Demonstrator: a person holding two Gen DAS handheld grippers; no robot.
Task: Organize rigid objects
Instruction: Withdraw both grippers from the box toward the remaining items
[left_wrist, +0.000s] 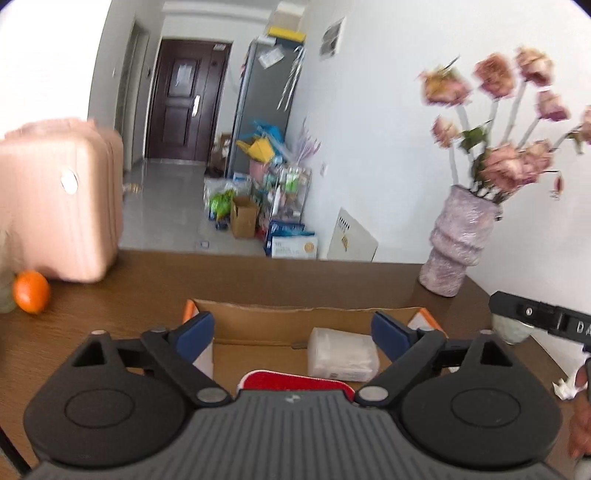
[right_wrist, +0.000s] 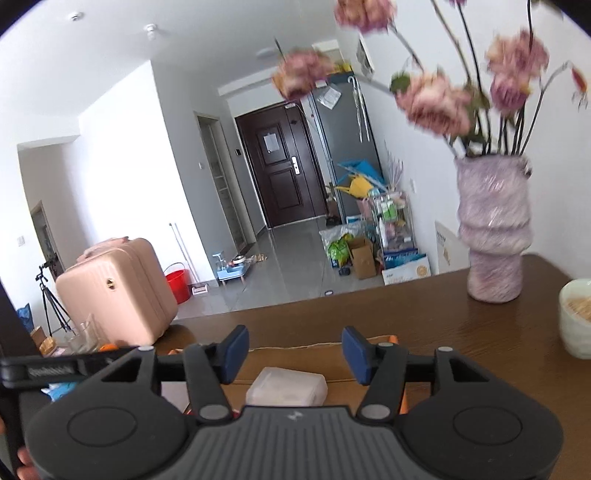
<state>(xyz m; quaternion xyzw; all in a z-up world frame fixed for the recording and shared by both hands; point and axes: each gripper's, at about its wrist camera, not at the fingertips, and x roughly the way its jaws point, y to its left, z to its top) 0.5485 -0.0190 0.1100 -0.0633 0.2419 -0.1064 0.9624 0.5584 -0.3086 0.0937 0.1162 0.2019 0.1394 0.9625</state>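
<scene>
In the left wrist view, the left gripper (left_wrist: 291, 332) is hanging spread wide and empty above the cardboard box (left_wrist: 295, 314), where a clear plastic case (left_wrist: 341, 356) and a red item (left_wrist: 295, 382) are lying, apparently gathered there for tidying. In the right wrist view, the right gripper (right_wrist: 291, 354) is hovering part-open, gripping nothing, over the same case (right_wrist: 286, 386).

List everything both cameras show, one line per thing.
cardboard box: 1, brown, on table centre
translucent case: 1, whitish, inside the box
red item: 1, red, in box, near edge
orange: 1, orange, table left
suitcase: 1, pink, table left
vase: 1, lilac, holding pink flowers, table right
cup: 1, pale, table far right
table: 1, dark wood
left claw: 1, black with blue pads, open, above box
right claw: 1, same, open, empty
</scene>
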